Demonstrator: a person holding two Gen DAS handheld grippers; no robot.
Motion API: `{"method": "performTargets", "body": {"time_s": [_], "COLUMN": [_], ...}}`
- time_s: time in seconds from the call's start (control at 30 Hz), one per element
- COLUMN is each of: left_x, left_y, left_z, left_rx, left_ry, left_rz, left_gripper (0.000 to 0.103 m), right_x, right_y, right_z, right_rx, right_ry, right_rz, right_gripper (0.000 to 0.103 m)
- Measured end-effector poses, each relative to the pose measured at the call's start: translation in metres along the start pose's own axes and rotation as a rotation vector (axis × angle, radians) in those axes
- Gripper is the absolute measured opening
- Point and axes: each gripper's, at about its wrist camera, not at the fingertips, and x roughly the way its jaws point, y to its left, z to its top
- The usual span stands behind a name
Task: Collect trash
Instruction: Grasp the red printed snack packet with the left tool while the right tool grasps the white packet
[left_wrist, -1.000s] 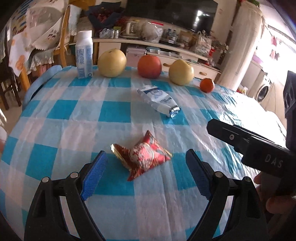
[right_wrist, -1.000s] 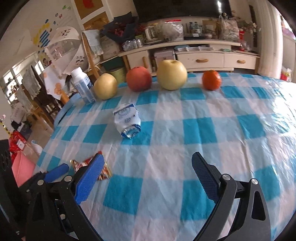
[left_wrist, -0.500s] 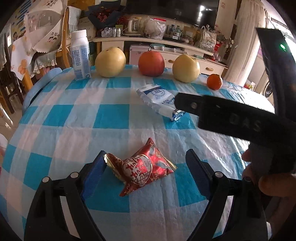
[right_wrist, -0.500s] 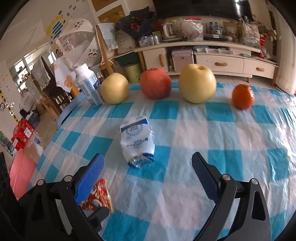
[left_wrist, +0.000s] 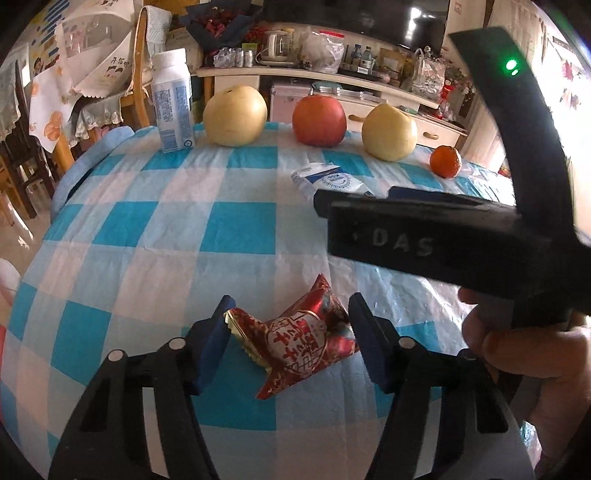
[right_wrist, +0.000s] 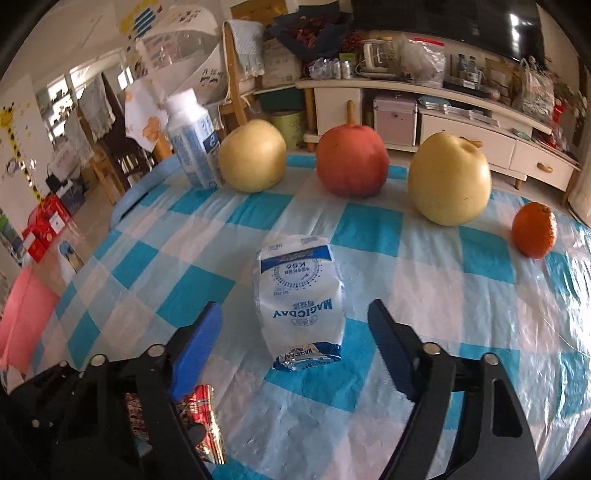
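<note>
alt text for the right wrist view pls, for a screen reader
The right tongs straddle a crumpled white-and-blue plastic wrapper lying on a blue-and-white checked tablecloth, their blue pads clear of it. Behind stand a white milk bottle, two yellow pears, a red apple and a small orange.

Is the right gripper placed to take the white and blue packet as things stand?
Probably yes. The white and blue packet lies flat between the right gripper's tongs, which have just been closing but do not touch it yet. Nothing sits between them; the fruit stands farther back.
</note>
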Motion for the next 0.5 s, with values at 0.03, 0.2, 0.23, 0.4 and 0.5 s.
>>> {"method": "performTargets", "body": {"time_s": [0.03,0.2,0.23,0.4,0.5], "left_x": [-0.0003,-0.0009,-0.0015,-0.0032,-0.0043], "left_y": [-0.0003,-0.0009,-0.0009,-0.001,-0.0003], "left_z": [-0.0001,-0.0007,-0.0012,-0.0022,-0.0022], "left_rx": [-0.004,-0.005,-0.006,-0.016,-0.022], "left_ry": [0.0,-0.002,-0.004,-0.008,-0.01], "left_rz": [-0.003,-0.017,-0.019,-0.035,-0.041], "left_gripper": [0.061,0.056,0.055,0.05,0.049], "right_x": [0.0036,0.0068,0.0081,0.0072,0.0036], "right_y": [0.0006,-0.0019,-0.0027,-0.0042,-0.0037], "right_z": [-0.0011,-0.002,-0.0023,-0.0021,-0.0029], "right_rx": [-0.008,-0.002,-0.001,0.0,-0.012], "right_ry": [0.011,0.021,0.027,0.037,0.032], "right_rz": [-0.009,-0.013,-0.016,-0.011,-0.02], "right_gripper": [0.073,0.059,0.056,0.055,0.055]}}
